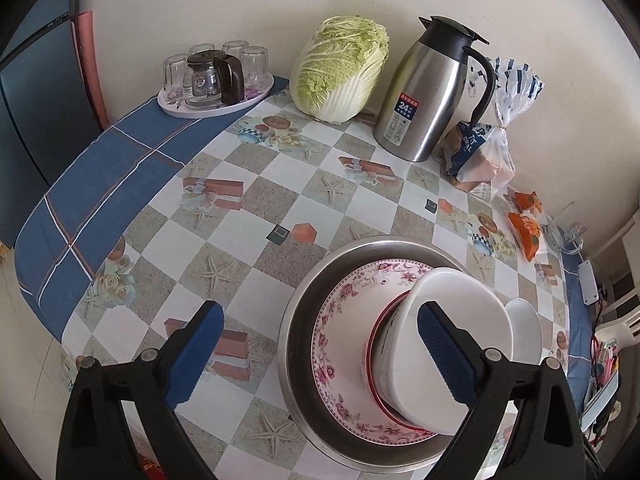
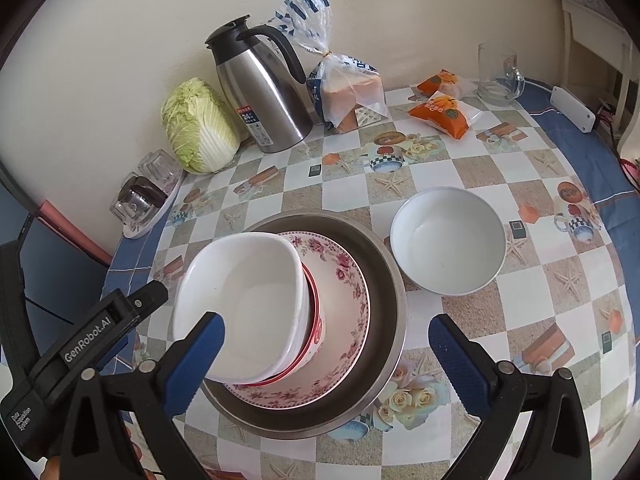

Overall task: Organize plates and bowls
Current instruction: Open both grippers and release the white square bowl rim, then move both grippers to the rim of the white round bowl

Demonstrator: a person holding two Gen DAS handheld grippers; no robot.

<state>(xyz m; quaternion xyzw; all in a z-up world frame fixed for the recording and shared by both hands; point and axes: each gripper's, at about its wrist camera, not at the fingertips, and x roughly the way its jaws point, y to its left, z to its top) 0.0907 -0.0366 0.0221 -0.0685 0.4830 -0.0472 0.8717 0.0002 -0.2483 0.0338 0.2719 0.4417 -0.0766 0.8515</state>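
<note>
Only the right wrist view shows the round white bowl (image 2: pixel 448 240) whole; both grippers' jaws stand spread, empty.

Round bowl (image 1: pixel 524 328) at three o'clock mostly hidden behind square bowl (image 1: pixel 452 320). Red-rimmed bowl (image 2: pixel 316 320) largely covered by the square one nested in it. Tray (image 2: pixel 154 216) with glasses at nine o'clock seen edge-on, contents unclear. Thermos label (image 1: pixel 404 118) print too small to read.
</note>
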